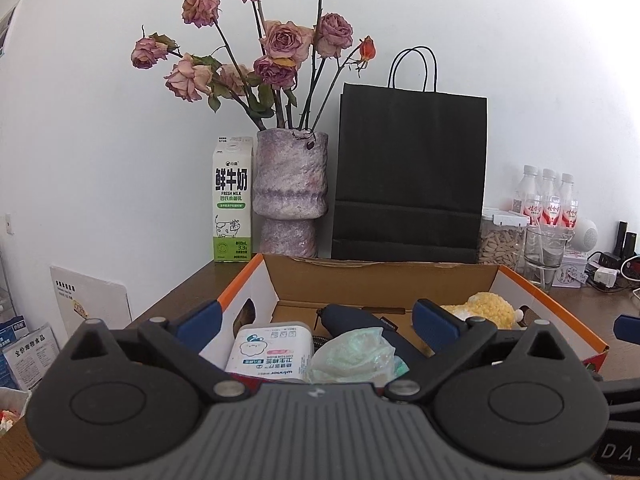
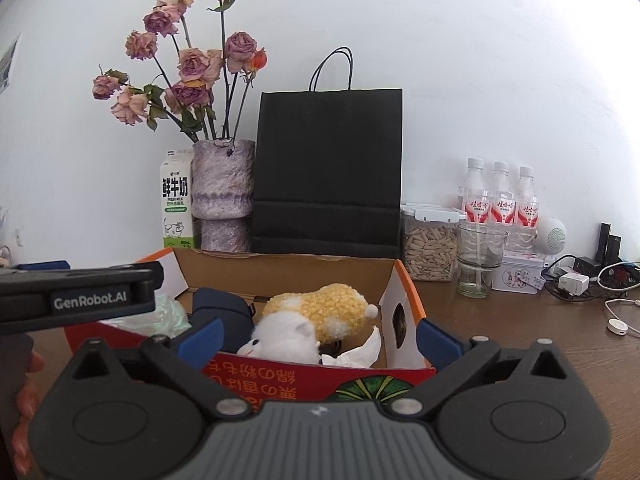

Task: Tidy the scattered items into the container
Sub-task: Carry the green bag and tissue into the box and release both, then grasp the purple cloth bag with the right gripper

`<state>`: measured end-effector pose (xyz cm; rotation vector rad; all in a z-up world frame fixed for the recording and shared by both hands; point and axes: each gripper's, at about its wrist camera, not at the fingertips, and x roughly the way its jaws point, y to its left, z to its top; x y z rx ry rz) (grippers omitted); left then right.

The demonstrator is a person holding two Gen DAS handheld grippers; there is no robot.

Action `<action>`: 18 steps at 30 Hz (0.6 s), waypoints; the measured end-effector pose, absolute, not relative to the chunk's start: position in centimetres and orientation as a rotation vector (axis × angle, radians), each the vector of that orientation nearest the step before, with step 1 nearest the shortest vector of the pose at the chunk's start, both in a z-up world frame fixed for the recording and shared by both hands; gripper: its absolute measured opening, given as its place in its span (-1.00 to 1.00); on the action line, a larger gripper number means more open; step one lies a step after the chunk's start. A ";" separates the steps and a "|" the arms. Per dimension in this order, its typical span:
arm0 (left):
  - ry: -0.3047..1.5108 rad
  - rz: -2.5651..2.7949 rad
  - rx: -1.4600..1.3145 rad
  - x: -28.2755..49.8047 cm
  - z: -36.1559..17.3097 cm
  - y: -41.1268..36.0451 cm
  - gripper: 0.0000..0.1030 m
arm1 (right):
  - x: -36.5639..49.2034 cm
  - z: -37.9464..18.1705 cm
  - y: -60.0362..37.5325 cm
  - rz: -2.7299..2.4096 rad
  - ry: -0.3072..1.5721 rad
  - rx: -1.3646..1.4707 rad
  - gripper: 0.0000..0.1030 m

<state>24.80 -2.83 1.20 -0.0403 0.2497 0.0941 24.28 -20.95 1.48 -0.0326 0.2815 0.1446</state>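
The cardboard box (image 2: 288,268), orange-edged with a red printed front wall, sits on the brown table (image 2: 500,336) straight ahead of both tongs, its long axis running left to right across the two views. Inside it lie, from the right end to the left, a yellow and white plush toy (image 2: 316,316), a dark navy pouch (image 1: 356,322), a crumpled pale green bag (image 1: 352,356) and a white cotton-bud pack (image 1: 272,350). The left gripper (image 1: 316,322) hangs over the box's left half, jaws spread wide with nothing between them; the right gripper (image 2: 320,338) faces the right half, likewise wide and empty. No loose item for the task shows on the table near either tong, though the near surface is hidden behind the gripper bodies, so the tidying looks finished or nearly so.
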 end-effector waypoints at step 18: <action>0.381 0.102 -0.075 21.6 0.4 2.5 1.00 | 21.9 1.0 -21.5 0.312 0.489 -0.089 1.00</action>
